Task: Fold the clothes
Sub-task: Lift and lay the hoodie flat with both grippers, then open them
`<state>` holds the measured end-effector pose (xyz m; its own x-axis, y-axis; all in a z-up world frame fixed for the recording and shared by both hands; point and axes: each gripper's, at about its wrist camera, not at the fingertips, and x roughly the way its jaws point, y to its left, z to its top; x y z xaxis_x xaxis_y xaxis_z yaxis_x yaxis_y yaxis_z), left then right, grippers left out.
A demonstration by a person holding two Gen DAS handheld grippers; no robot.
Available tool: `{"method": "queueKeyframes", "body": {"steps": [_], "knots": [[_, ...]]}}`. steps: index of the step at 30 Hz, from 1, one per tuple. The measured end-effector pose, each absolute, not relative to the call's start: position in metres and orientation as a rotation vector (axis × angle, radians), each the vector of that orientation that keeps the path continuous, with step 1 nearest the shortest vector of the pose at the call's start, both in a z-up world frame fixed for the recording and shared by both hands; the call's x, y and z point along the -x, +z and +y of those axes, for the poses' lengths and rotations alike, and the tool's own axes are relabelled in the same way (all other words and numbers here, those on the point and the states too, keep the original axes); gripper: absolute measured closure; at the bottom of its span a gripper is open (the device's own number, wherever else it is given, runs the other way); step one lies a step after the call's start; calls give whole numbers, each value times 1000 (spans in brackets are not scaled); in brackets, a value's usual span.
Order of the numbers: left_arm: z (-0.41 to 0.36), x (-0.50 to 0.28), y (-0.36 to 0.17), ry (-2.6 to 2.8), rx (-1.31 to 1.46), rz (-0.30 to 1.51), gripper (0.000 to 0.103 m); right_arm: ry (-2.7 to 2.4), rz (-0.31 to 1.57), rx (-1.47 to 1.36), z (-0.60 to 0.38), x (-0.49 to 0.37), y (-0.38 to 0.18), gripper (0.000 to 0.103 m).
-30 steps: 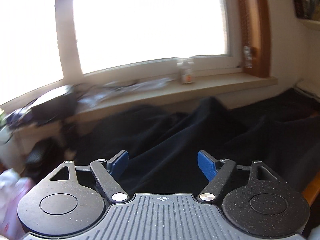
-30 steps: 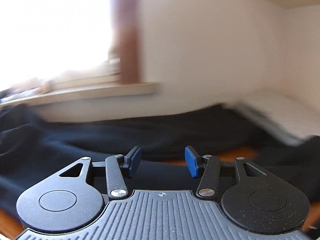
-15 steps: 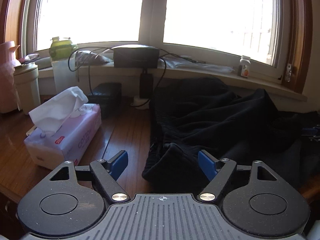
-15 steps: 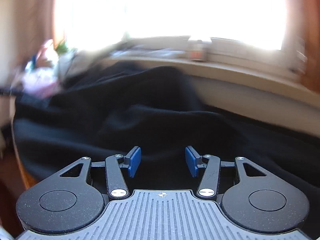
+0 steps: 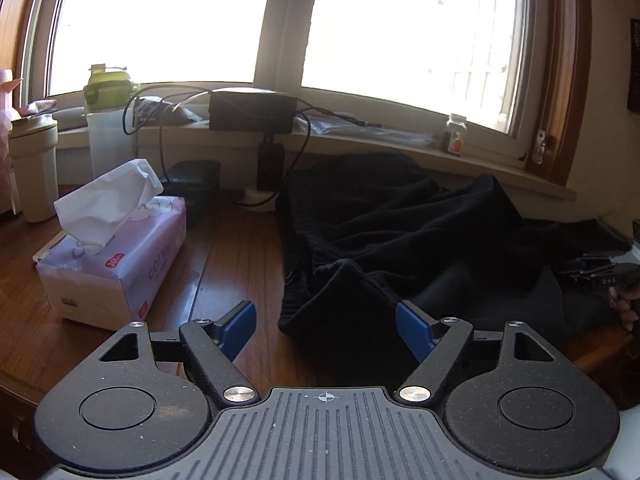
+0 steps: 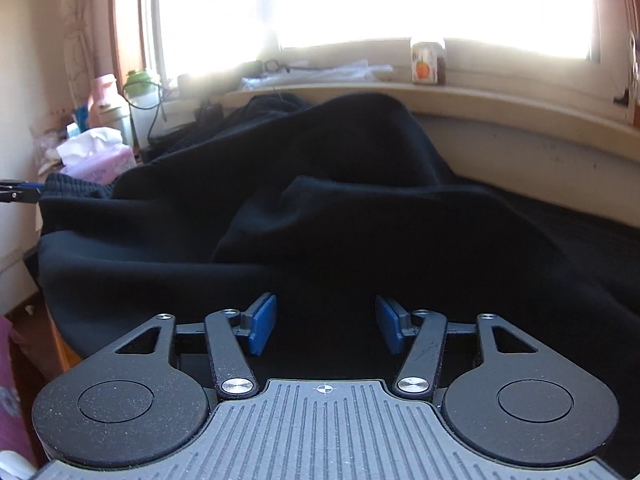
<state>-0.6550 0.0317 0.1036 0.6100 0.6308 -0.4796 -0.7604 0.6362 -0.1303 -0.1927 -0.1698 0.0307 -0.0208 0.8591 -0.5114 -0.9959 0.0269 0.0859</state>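
Both grippers hang just above a crumpled black garment (image 5: 420, 240) with nothing between their pads. Low in the left wrist view, the left gripper (image 5: 326, 326) has its jaws spread wide; the right gripper (image 6: 326, 324), low in the right wrist view, has its jaws part-way apart and opening, with only dark cloth beneath them.

Several things could go wrong, as far as I can judge. The cloth lies in thick, overlapping humps, so a pinch taken now may catch two or three layers rather than one edge, and the fold would come out lumpy. Black fabric against strong window glare hides hems and seams, so either gripper could close on the wrong part. In the left wrist view the tissue box (image 5: 120, 264) sits at middle left on the wooden table (image 5: 224, 264), near the garment's ribbed edge, and cables (image 5: 160, 152) trail down from the window sill (image 5: 400, 136) in the upper middle; a wide sweep of cloth could drag or topple these.

Seen from the left wrist, the garment fills the centre and right, its nearest folded corner poking down between the blue pads. Seen from the right wrist, it spans almost the whole middle band, rising to a hump at upper centre.
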Motion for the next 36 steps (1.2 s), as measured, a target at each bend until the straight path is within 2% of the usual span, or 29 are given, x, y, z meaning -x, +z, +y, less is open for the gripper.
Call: {"method": "queueKeyframes", "body": {"steps": [6,12,15,16,18,19,20,21,24,30,32,36], "knots": [[40,637,97,827,301,433,24,1531,523,344,-166,193,29,48],[74,597,86,834,291,531,24,1539,543,323,-165,191,28,48],[86,587,80,835,341,557,29,1544,542,323,-165,191,28,48],[86,588,80,833,352,552,34,1545,542,322,-165,191,28,48],[84,590,79,835,363,543,38,1548,543,321,-165,191,28,48],[82,592,80,837,365,535,47,1549,543,320,-165,191,28,48],[79,594,81,841,365,527,51,1550,543,318,-165,191,28,48],[77,596,83,845,365,518,68,1551,542,314,-165,191,28,48],[67,601,94,874,361,498,84,1549,536,296,-167,190,28,48],[25,649,160,897,344,347,87,1582,496,330,-168,198,42,48],[18,657,159,906,345,421,87,1593,483,347,-168,202,47,48],[21,657,120,895,407,618,83,1610,444,387,-171,212,50,48]]}}
